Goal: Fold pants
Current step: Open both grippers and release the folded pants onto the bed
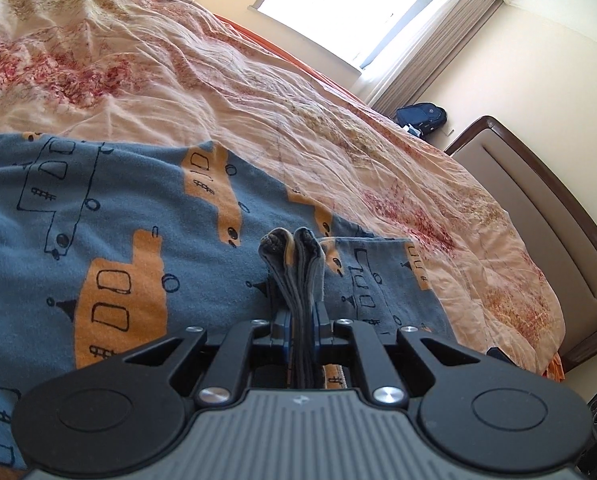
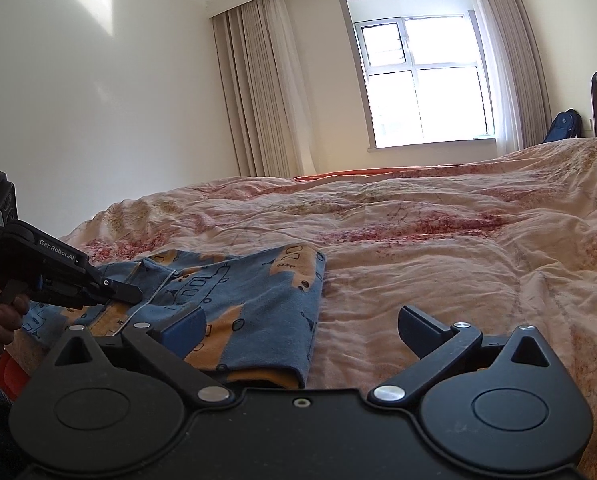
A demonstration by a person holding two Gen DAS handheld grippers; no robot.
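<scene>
Blue pants (image 1: 146, 216) printed with orange vehicles lie folded on the bed. In the left wrist view my left gripper (image 1: 298, 312) is shut on a bunched, layered edge of the pants that sticks up between its fingers. In the right wrist view the same pants (image 2: 254, 308) lie flat ahead and to the left. My right gripper (image 2: 302, 328) stands open just above their near right corner, holding nothing. The left gripper (image 2: 132, 292) shows at the left edge of that view, a hand around its handle, its tip at the pants' left edge.
A wrinkled pink floral duvet (image 1: 258, 92) covers the bed and stretches far to the right of the pants (image 2: 478, 264). A brown headboard (image 1: 538, 200) stands at the bed's end. A window with curtains (image 2: 422, 76) and a dark blue backpack (image 2: 564, 126) lie beyond.
</scene>
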